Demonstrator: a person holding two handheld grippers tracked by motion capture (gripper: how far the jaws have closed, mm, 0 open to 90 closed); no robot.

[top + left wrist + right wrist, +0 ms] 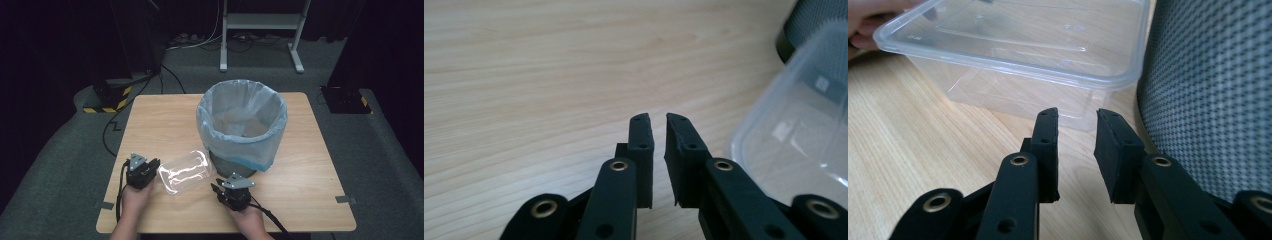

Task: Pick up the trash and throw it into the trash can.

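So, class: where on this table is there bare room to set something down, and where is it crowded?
Bare wood lies left of the lined bin, back to the far-left corner of the table, and along the right edge. It is crowded at the near middle: the clear container sits between both grippers, against the bin's base.

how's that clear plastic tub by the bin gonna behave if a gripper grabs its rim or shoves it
The clear plastic tub looks thin-walled and empty, so it is probably very light and may flex if pinched at the rim. Its glossy surface could be slippery between the jaws. On the smooth wooden table, a shove would likely make it slide, not tip, since it sits low and wide.
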